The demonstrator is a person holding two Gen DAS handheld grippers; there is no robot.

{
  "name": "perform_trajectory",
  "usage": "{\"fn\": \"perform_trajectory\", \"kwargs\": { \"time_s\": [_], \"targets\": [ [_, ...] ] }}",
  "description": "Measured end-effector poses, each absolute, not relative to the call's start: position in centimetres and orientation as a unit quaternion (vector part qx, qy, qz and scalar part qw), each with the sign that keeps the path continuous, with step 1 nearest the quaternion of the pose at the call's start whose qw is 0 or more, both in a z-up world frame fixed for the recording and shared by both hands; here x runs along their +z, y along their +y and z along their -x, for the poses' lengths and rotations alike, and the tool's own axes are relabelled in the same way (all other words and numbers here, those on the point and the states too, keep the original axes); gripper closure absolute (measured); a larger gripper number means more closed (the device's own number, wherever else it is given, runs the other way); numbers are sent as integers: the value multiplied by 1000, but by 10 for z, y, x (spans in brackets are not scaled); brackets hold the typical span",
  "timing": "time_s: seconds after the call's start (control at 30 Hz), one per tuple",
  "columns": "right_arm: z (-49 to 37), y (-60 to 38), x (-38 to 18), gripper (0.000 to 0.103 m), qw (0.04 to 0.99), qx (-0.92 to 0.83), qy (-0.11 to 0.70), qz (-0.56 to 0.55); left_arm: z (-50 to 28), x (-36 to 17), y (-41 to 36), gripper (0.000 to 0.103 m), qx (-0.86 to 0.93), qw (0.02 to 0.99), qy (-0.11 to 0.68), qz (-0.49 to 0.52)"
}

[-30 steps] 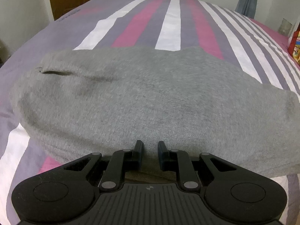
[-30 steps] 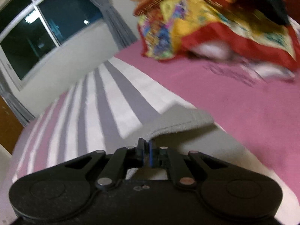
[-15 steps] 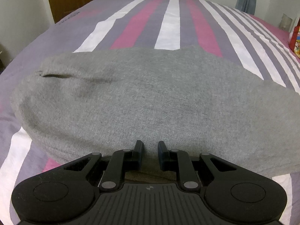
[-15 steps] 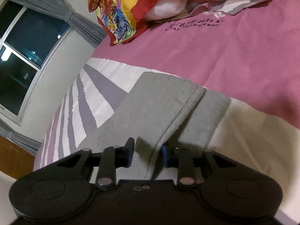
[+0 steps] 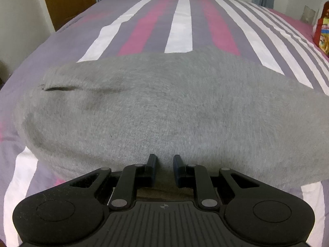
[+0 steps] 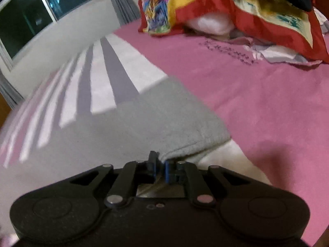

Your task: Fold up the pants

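Observation:
Grey sweatpants lie folded lengthwise across the striped bed sheet, with a pocket slit at the left. My left gripper sits at their near edge, its two fingers close together with a thick bunch of grey fabric pinched between them. In the right wrist view the leg end of the pants lies on the sheet, its hem turned toward me. My right gripper is shut on the edge of that hem, the blue pads nearly touching with fabric between them.
A colourful red and yellow pillow with white bedding under it lies at the far right on the pink part of the sheet. A wooden door stands beyond the bed's left corner. A dark window and grey curtains line the far wall.
My right gripper opened over the pants' leg end, sank a little, and has shut again on the hem. The left gripper has kept its grip and place.

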State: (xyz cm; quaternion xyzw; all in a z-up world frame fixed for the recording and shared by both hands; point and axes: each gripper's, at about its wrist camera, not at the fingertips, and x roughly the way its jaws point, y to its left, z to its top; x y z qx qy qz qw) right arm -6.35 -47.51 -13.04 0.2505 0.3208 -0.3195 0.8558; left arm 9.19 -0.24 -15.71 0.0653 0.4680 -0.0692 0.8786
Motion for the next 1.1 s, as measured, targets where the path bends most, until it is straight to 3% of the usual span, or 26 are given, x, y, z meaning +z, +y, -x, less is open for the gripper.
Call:
{"fn": "perform_trajectory", "kwargs": {
  "time_s": [0.13,0.3,0.47,0.63,0.83,0.97,1.1],
  "targets": [
    [62,-472,-131,92,857,-316,340,-223,-90,-156,-1,85,-73,878,468,-67],
    [77,-471,-105,65,853,-363,311,-208,-87,-145,-4,84,-80,877,471,-54],
    [76,-465,-82,66,873,-368,266,-175,-83,-131,-25,84,-119,880,458,-38],
    [10,-435,-95,66,901,-257,315,-152,-91,-137,-71,84,-156,872,461,-40],
    [-69,-414,-138,70,896,-193,381,-117,-87,-159,-88,84,-155,872,459,-67],
    [-81,-447,-147,103,892,-220,377,-122,-85,-160,-75,84,-158,869,466,-47],
    [-74,-471,-140,103,885,-252,364,-144,-82,-161,-77,84,-153,871,464,-54]
  ]
}}
